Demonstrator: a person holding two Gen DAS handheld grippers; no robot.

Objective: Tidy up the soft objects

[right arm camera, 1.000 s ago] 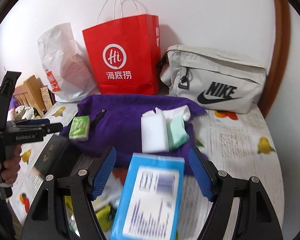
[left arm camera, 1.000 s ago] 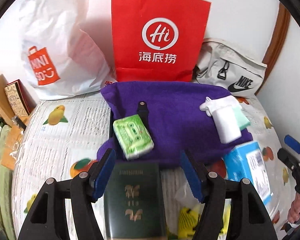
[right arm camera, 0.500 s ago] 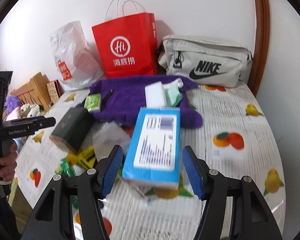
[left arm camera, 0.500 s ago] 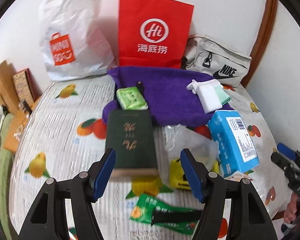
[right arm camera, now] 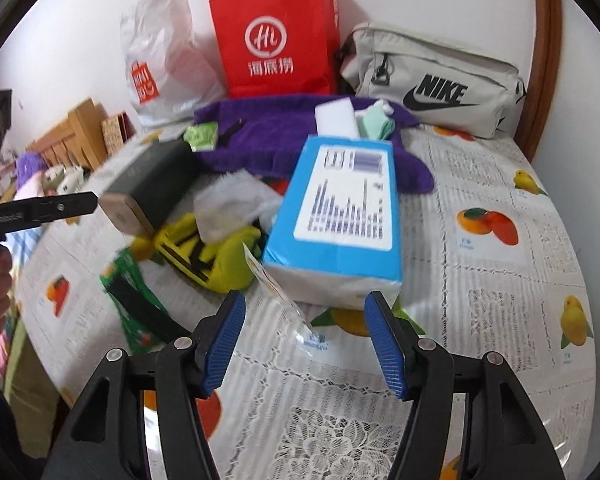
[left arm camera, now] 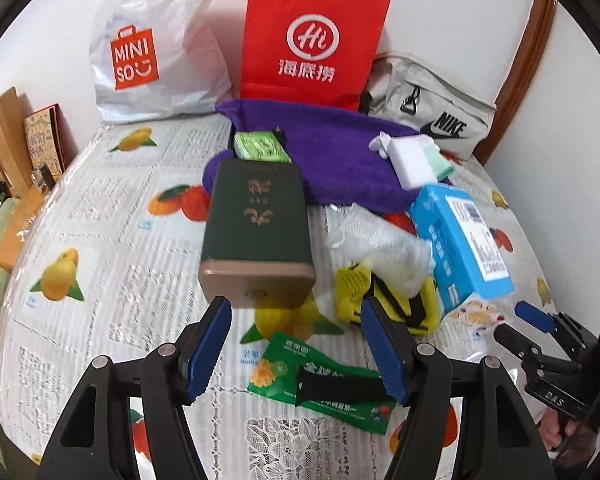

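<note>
A purple towel (left arm camera: 332,152) lies at the back of the table, also in the right wrist view (right arm camera: 268,148). On it lie a green tissue pack (left arm camera: 260,147) and a white sponge with a mint cloth (left arm camera: 414,158). A blue tissue pack (left arm camera: 460,244) (right arm camera: 340,216), a yellow soft item (left arm camera: 380,300) (right arm camera: 216,256) and a clear plastic bag (left arm camera: 376,240) lie in front. My left gripper (left arm camera: 296,348) is open and empty, just short of a dark green box (left arm camera: 256,232). My right gripper (right arm camera: 305,340) is open and empty, just short of the blue pack.
A red paper bag (left arm camera: 312,40), a white Miniso bag (left arm camera: 152,40) and a grey Nike pouch (left arm camera: 432,116) stand along the back wall. A green sachet (left arm camera: 324,384) lies near the front. Wooden items (left arm camera: 4,140) sit left of the table (left arm camera: 100,260).
Both grippers have pulled back towards the table's front and risen; the objects look smaller and farther. The dark green box and blue pack now lie beyond the fingertips instead of between them.
</note>
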